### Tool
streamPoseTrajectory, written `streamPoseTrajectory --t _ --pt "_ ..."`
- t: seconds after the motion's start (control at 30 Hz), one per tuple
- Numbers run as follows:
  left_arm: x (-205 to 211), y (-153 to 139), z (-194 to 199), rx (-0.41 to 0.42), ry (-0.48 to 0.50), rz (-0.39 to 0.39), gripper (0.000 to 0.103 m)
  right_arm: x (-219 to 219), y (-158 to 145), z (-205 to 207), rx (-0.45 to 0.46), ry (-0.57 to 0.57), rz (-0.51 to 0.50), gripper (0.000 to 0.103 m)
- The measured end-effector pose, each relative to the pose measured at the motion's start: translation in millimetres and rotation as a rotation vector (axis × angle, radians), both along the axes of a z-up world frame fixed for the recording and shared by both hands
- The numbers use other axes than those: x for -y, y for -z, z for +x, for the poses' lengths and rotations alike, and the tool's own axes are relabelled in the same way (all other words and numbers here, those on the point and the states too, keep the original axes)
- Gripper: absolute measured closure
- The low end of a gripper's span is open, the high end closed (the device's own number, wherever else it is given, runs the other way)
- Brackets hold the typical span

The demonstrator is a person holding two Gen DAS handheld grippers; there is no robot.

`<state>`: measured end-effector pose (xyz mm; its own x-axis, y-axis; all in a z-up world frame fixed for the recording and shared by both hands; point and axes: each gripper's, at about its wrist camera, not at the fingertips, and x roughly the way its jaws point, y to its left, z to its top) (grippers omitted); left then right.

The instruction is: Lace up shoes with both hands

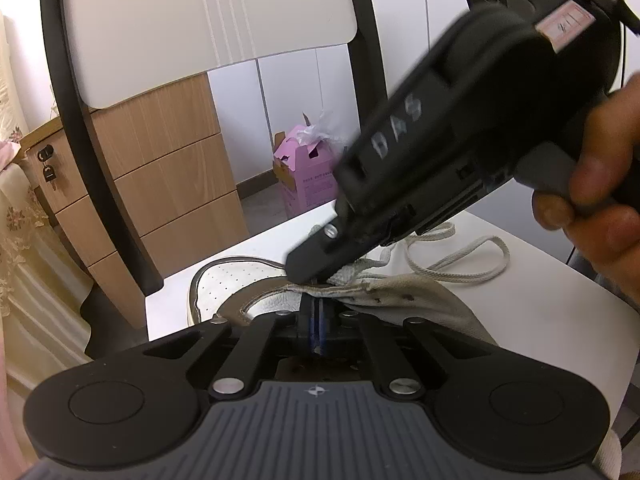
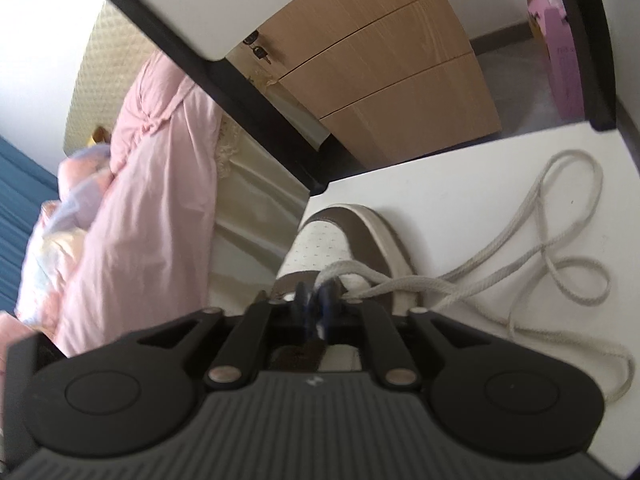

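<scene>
Both hand-held grippers, left (image 1: 316,316) and right (image 2: 316,304), pinch the shoe's (image 2: 320,236) lace (image 2: 480,276).

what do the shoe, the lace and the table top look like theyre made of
The shoe looks like white leather or a synthetic imitation: its toe panel is perforated, with a brown trim band and an off-white, rubbery-looking sole edge. The lace seems woven cotton-like cord, off-white and matte, with a visible braid. The table top is smooth matte white, probably laminate or painted board; which, I cannot tell.

Right gripper (image 2: 316,304) pinched on lace (image 2: 500,268) over white shoe (image 2: 320,240).
</scene>
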<state>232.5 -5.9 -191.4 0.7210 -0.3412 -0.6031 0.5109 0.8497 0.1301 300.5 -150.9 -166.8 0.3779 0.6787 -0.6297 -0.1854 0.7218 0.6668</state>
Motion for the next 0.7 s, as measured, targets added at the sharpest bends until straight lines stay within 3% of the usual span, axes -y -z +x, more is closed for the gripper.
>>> streamPoseTrajectory --t 0.03,0.1,0.23,0.3,0.4,0.5,0.57,0.6,0.7 --pt "0 -1 0 0.001 0.003 -0.005 0.103 2 -2 0 0.001 0.002 0.022 0.075" --pt "0 -3 -1 0.008 0.011 -0.009 0.103 8 -8 -4 0.020 0.018 0.049 0.065" --pt "0 -5 -2 0.015 0.010 -0.003 0.103 15 -24 -15 0.077 0.039 0.012 0.058" --pt "2 -6 -4 0.024 0.016 0.016 0.103 10 -27 -20 0.085 0.006 -0.054 0.058" --pt "4 -7 -5 0.026 0.019 0.030 0.103 7 -23 -25 0.086 -0.015 -0.080 0.058" --pt "3 -7 -5 0.019 0.015 0.021 0.103 9 -19 -22 0.059 0.007 -0.044 0.058" --pt "3 -8 -5 0.018 0.013 0.019 0.103 11 -15 -20 0.041 0.022 -0.020 0.069" --pt "2 -8 -5 0.017 0.010 0.016 0.103 12 -14 -18 0.032 0.030 -0.009 0.082" --pt "0 -10 -4 0.017 0.007 0.007 0.103 15 -9 -15 0.005 0.052 0.027 0.084"
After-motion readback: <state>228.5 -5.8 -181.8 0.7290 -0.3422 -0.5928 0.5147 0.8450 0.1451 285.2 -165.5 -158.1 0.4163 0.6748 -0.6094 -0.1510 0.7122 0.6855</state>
